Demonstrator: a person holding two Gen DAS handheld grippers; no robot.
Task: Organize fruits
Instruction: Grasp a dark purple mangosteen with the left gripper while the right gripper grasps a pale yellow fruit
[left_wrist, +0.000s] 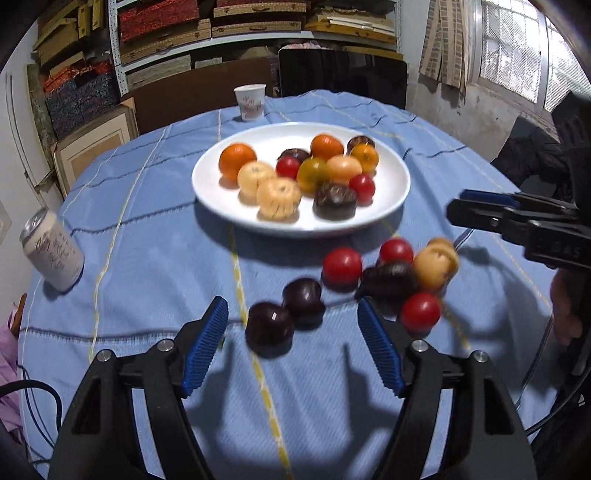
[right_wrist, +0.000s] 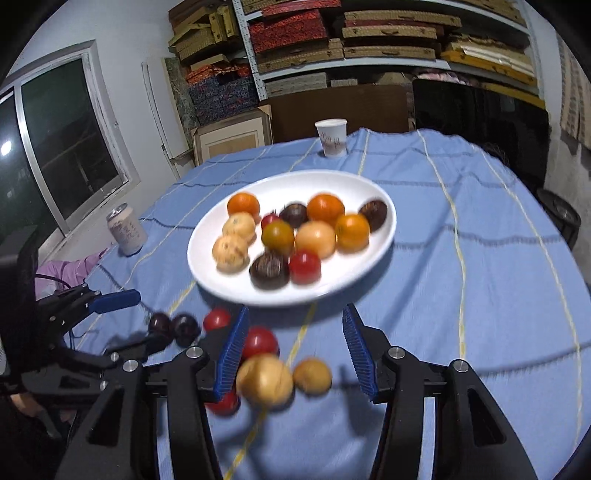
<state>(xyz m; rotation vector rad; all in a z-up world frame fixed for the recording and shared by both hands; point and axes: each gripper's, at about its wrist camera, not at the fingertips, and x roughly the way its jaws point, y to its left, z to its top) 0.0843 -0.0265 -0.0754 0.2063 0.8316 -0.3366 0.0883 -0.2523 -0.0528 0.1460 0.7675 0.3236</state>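
A white plate (left_wrist: 391, 192) (right_wrist: 376, 192) holds several orange, tan, red and dark fruits. Loose fruits lie on the blue cloth in front of it: dark plums (left_wrist: 269, 326), red tomatoes (left_wrist: 341, 266) and tan fruits (left_wrist: 434, 267). My left gripper (left_wrist: 291, 321) is open, low over the cloth, with a dark plum between its fingers, not touching. My right gripper (right_wrist: 293, 325) is open above two tan fruits (right_wrist: 264, 380) and a red tomato (right_wrist: 260, 341). It shows side-on in the left wrist view (left_wrist: 480, 210).
A drink can (left_wrist: 51, 249) (right_wrist: 125, 229) stands at the table's left edge. A paper cup (left_wrist: 250, 101) (right_wrist: 332, 137) stands beyond the plate. Shelves of boxes and a dark chair back are behind the round table.
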